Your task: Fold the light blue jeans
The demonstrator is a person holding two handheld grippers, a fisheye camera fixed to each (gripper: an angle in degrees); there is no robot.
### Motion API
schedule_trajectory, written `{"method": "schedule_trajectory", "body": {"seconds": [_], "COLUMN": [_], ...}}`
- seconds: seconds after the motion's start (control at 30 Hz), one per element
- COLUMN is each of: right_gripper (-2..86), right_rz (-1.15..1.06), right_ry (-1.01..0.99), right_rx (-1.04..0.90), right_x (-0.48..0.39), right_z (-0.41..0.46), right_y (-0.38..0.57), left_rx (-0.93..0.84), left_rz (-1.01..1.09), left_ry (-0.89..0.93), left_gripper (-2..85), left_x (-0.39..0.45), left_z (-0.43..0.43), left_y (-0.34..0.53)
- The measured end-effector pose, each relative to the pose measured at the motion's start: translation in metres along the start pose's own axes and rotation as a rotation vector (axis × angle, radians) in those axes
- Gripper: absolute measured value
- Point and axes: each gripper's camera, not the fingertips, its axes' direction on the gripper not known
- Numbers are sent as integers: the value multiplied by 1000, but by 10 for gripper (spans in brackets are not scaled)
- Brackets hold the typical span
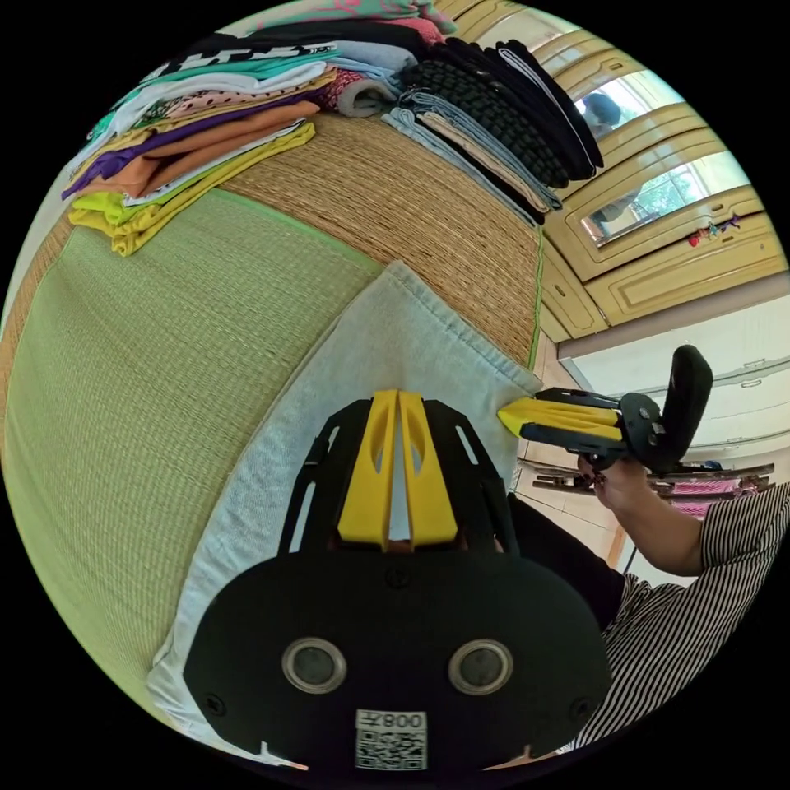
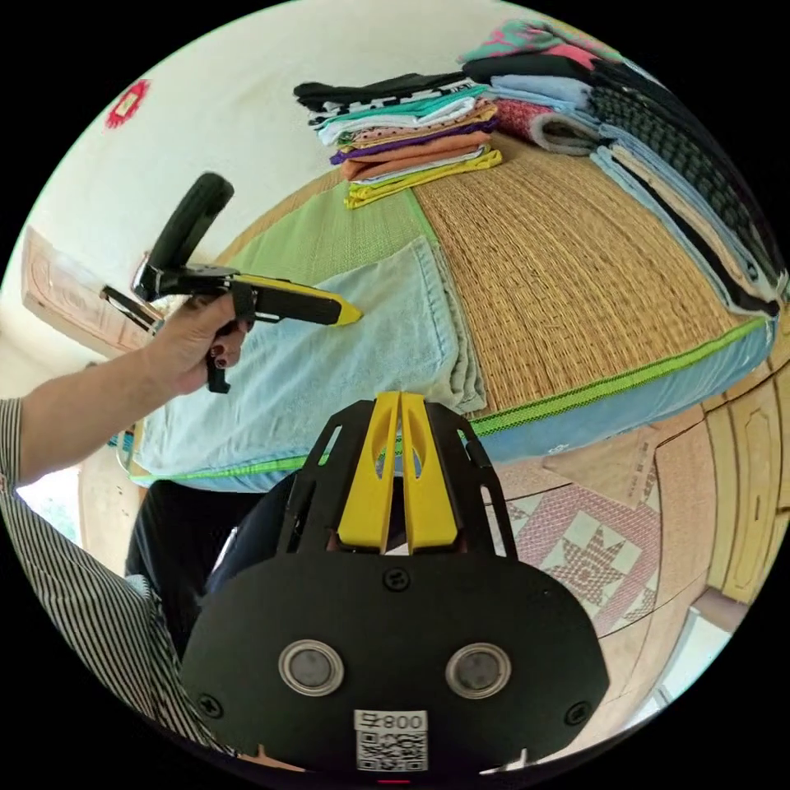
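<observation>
Your folded light blue jeans (image 2: 329, 362) lie on the mat's near edge (image 2: 576, 395). Both grippers, left (image 1: 397, 397) and right (image 2: 400, 398), look pressed together, seemingly empty. At five o'clock the layered edge overhangs; nudge it and the fold could slide off.

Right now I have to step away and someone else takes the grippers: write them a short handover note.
Left gripper: jaws together, hovering over the light blue jeans, apparently holding nothing.
Right gripper: jaws together, at the mat's near edge beside the jeans' corner.
Jeans: lying flat on the woven mat, already folded into a layered rectangle, layers showing at one edge.
Stacks of folded clothes sit at the far end.
Done: at least one fold.
Left: probably a final fold, then stacking; I cannot tell for sure.
</observation>
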Motion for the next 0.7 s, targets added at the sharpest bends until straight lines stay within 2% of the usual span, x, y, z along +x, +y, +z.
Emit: {"method": "schedule_trajectory", "body": {"seconds": [0.1,0.23,0.4,0.47,0.57,0.7], "right_gripper": [1,1,0,0,1,3], "right_rz": [-74,-80,-38,-59,-152,-374], "right_ry": [91,104,80,79,23,-175], "right_rx": [5,-12,-78,-60,-27,-59], "right_x": [-25,-42,-53,-67,-107,-188], "right_z": [18,41,62,64,73,116], "right_y": [0,-6,-24,-30,-48,-86], "left_rx": [51,116,184,213,273,355], "left_rz": [14,-44,-243,-393,-564,-662], "left_ry": [10,45,-10,-57,-85,-148], "left_gripper": [1,2,3,5,12,21], "left_x": [0,-12,-56,-89,-128,-164], "left_z": [-23,-57,-111,-138,-172,-214], "left_y": [29,94,204,265,336,396]}}
